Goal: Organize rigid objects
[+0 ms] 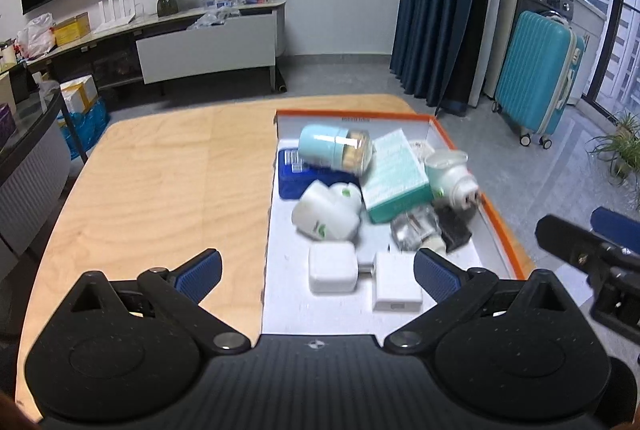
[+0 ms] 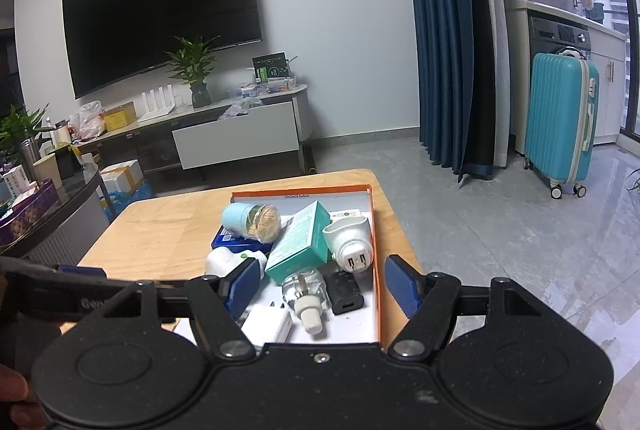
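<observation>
Hovering wide-open left gripper (image 1: 318, 266) and empty, open right gripper (image 2: 320, 286) over cluttered orange-rimmed tray (image 1: 504, 230) at center-right; risking knocking piled teal box (image 1: 394, 176) while closing.

Dark TV (image 2: 160, 10) on the wall as landmark. Below it: low cabinet (image 2: 236, 138) carrying a potted plant (image 2: 194, 70), white router (image 2: 158, 106), yellow box (image 2: 120, 118), plastic bag (image 2: 86, 124). Right of TV: blue curtain (image 2: 448, 42), then teal suitcase (image 2: 560, 122) standing on grey tile floor (image 2: 500, 230).
</observation>
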Tool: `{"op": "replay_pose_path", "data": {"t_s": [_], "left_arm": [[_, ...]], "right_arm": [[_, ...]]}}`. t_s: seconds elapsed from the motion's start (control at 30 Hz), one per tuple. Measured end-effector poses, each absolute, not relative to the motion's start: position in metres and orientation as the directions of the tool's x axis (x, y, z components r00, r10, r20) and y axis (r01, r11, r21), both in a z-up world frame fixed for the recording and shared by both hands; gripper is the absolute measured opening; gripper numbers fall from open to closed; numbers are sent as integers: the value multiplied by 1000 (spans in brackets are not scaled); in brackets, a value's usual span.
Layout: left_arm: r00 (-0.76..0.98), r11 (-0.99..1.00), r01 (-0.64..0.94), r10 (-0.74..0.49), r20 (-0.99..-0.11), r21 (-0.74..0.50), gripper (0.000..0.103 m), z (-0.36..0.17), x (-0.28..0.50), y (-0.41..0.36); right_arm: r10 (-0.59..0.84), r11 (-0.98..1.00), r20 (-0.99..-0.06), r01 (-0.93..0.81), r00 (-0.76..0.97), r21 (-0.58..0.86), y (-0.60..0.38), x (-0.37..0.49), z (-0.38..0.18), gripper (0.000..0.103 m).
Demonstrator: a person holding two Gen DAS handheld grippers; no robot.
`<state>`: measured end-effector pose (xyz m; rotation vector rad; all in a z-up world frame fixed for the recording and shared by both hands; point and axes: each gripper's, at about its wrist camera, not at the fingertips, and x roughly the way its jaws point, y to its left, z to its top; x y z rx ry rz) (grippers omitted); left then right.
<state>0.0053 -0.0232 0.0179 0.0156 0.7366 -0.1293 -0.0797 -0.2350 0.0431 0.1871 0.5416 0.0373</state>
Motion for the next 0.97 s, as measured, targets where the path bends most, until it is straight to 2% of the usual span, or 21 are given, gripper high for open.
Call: {"op": "replay_pose_path", "data": {"t_s": [0.57, 0.77, 0.97], "left_arm": [[713, 984, 174, -153, -684, -39, 103, 3, -15, -28], [687, 981, 170, -183, -703, -90, 103, -1, -13, -21], [679, 986, 148, -156, -717, -74, 103, -5, -7, -18]], "right_arm": [[77, 984, -516, 19, 853, 178, -233, -94, 40, 84], [78, 984, -527, 18, 846, 175, -231, -94, 40, 85], [79, 984, -539, 19, 839, 175, -230, -89, 39, 85]]}}
